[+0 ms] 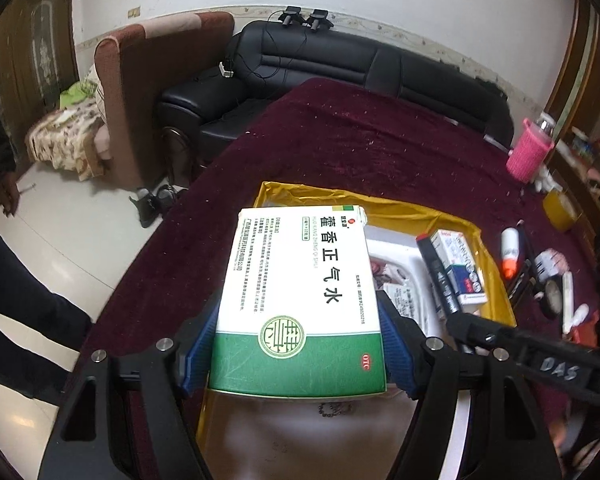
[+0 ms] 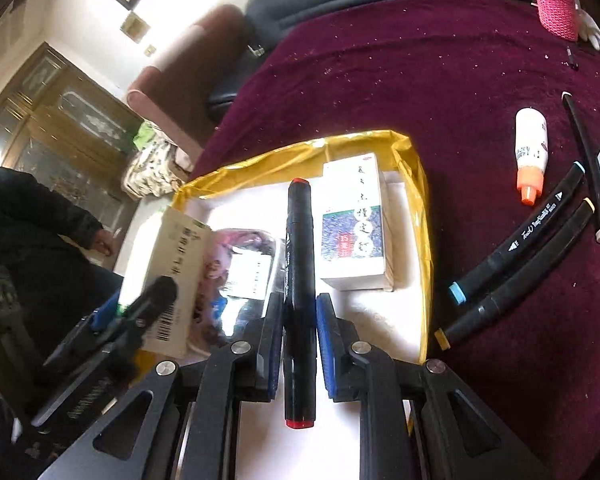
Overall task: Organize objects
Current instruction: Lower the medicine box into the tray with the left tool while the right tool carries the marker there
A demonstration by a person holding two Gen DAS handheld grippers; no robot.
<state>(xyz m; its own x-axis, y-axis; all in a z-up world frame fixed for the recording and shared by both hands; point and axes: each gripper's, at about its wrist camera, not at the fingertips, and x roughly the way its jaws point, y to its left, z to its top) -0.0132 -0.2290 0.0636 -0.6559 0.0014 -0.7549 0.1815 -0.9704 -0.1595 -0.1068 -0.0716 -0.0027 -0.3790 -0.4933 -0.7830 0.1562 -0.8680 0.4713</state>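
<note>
While both tools hang over the yellow-lined box [image 2: 418, 184] on the maroon cloth [image 1: 340, 148], the left gripper [image 1: 296, 344] clamps a green-and-white medicine carton [image 1: 300, 292] and the right gripper [image 2: 299, 344] pinches a red-capped black marker [image 2: 299, 264]. A blue-and-white carton [image 2: 352, 224] lies in the box at 1 o'clock from the marker. Outside, at 3 o'clock, two more markers [image 2: 516, 256] and an orange-capped bottle [image 2: 531, 156] crowd the cloth.

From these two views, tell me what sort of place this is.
Probably a home living room: a black leather sofa, a brown armchair and a wooden glass-fronted cabinet surround the velvet-covered table.
</note>
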